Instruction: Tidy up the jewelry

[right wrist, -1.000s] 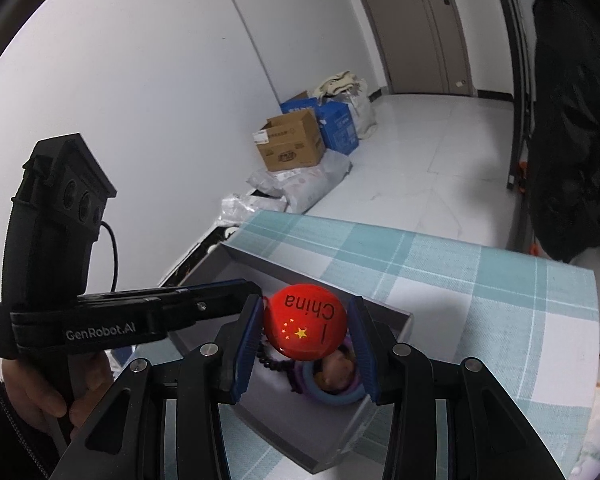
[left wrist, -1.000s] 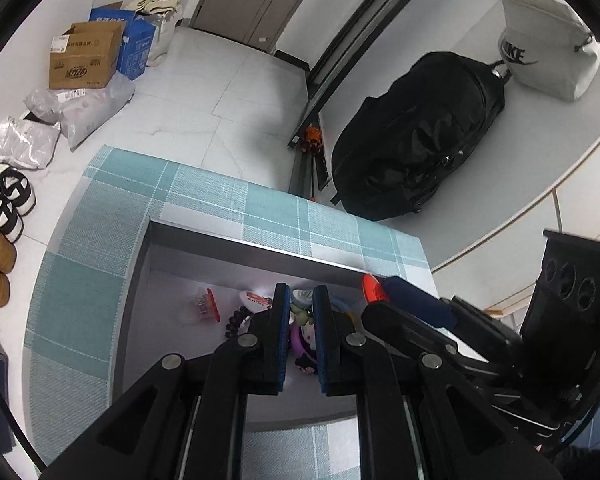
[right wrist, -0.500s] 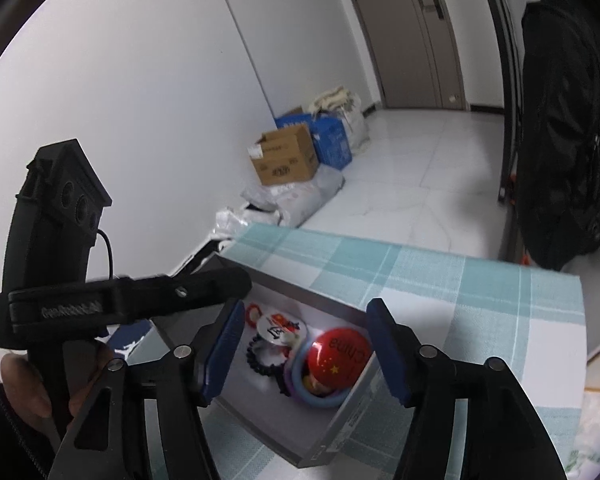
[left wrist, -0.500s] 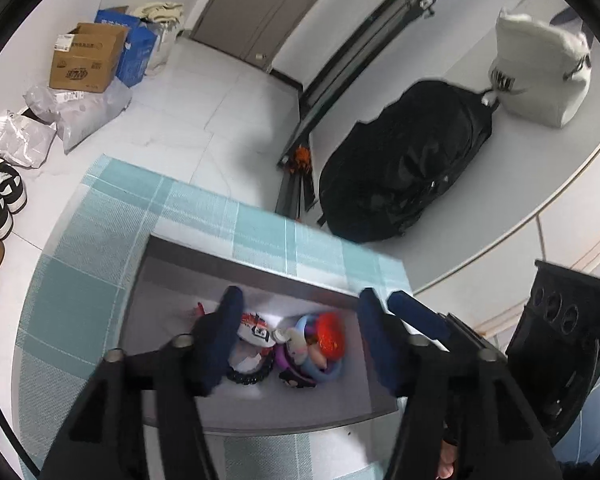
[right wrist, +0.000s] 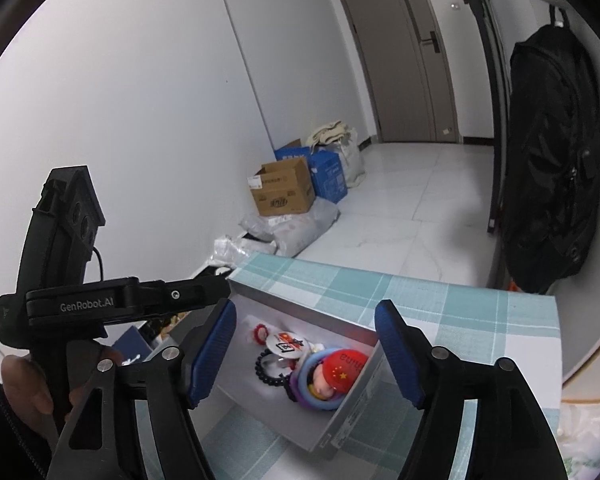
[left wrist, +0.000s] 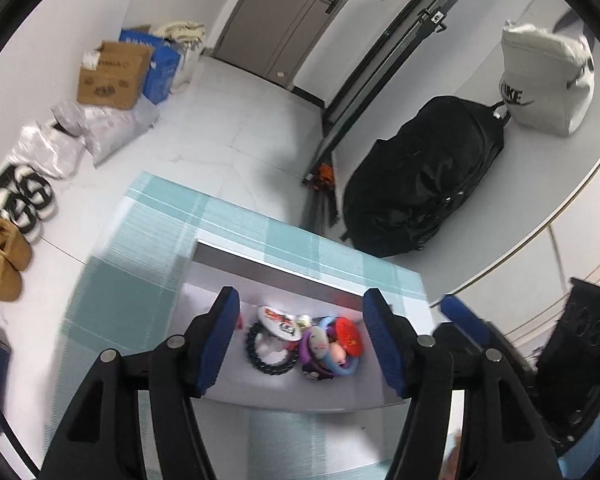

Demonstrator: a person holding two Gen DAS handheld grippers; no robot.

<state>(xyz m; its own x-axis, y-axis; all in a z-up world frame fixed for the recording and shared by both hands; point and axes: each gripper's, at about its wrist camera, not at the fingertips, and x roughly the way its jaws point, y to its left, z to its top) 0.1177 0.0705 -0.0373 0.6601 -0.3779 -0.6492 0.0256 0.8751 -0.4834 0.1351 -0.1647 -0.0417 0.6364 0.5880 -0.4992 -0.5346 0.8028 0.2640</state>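
A grey open box (left wrist: 260,266) (right wrist: 352,412) sits on the teal checked cloth. Inside lie a red round "China" badge (left wrist: 349,332) (right wrist: 346,364), a white badge (left wrist: 279,320) (right wrist: 286,342), a black bead bracelet (left wrist: 268,354) (right wrist: 266,372), a blue ring (right wrist: 320,400) and purple ring (left wrist: 314,354). My left gripper (left wrist: 302,340) is open and empty above the box. My right gripper (right wrist: 306,354) is open and empty above the box. The left gripper's body (right wrist: 80,304) shows at the left of the right wrist view.
The teal checked cloth (left wrist: 140,264) (right wrist: 440,300) covers the table. On the floor beyond are cardboard boxes (left wrist: 112,76) (right wrist: 282,192), plastic bags (left wrist: 100,128), shoes (left wrist: 4,252). A black backpack (left wrist: 420,184) (right wrist: 548,160) and a white Nike bag (left wrist: 544,80) are at the right.
The right gripper opened and let the red China badge drop into the box. The left gripper opened from shut. Both pulled back and up from the box.
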